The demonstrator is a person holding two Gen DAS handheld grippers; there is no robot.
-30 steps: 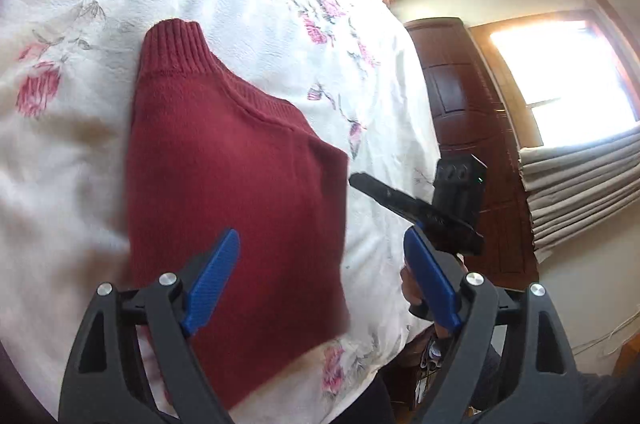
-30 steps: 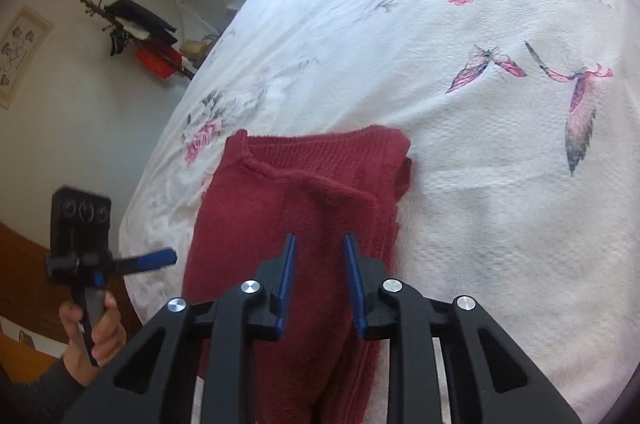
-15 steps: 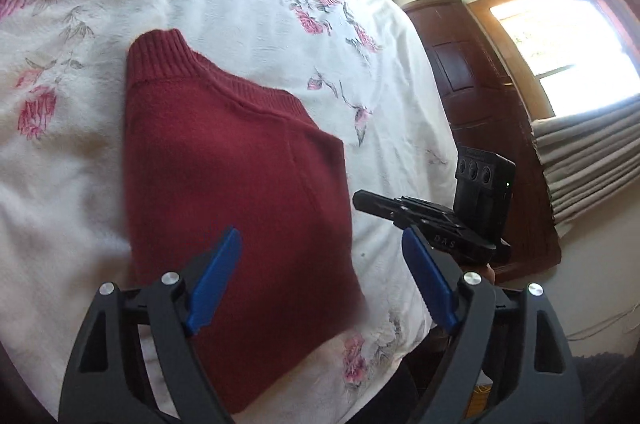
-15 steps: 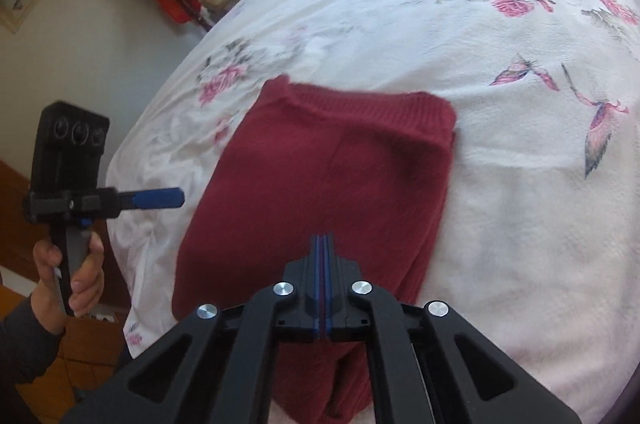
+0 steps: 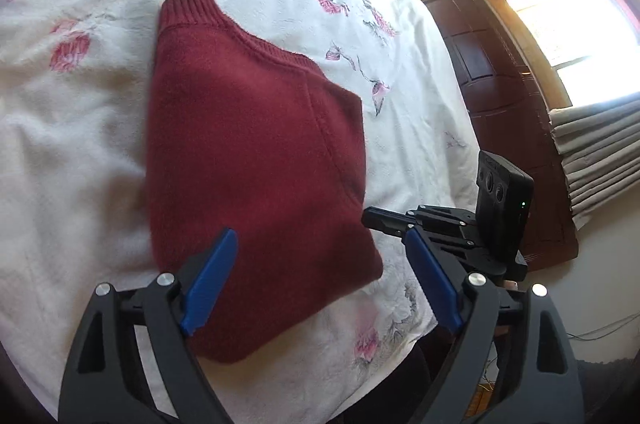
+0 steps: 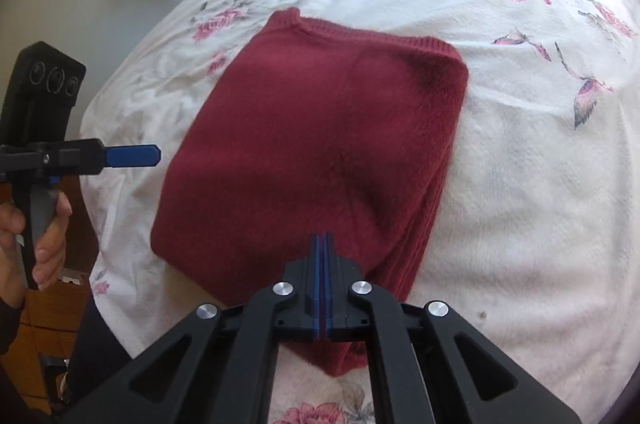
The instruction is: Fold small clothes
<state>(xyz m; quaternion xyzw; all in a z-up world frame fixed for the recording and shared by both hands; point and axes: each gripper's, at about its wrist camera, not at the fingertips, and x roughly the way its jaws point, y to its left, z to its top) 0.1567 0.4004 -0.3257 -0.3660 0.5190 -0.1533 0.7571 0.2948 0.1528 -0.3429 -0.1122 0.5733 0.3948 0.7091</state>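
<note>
Bed: white quilted bedspread (image 5: 72,144) with pink flower prints, a bit rumpled, fills most of both views.
Sweater: dark red sweater (image 5: 256,160) folded into a neat block, lying flat near the bed's edge.
Left gripper (image 5: 320,284): blue pads spread wide, hovering over the sweater's near corner, holding nothing.
Right gripper (image 6: 322,244): pads pressed together, empty, above the near edge.
Room: dark wooden door (image 5: 500,96), bright window (image 5: 576,20), folded blinds (image 5: 596,152), plain pale walls.

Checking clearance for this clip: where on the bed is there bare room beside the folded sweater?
Bare floral bedspread lies wide to the right of the red sweater and beyond its ribbed edge. On the left only a narrow strip runs to the bed edge, where the open left tool hovers. The near edge is crowded by the shut right tool.
</note>
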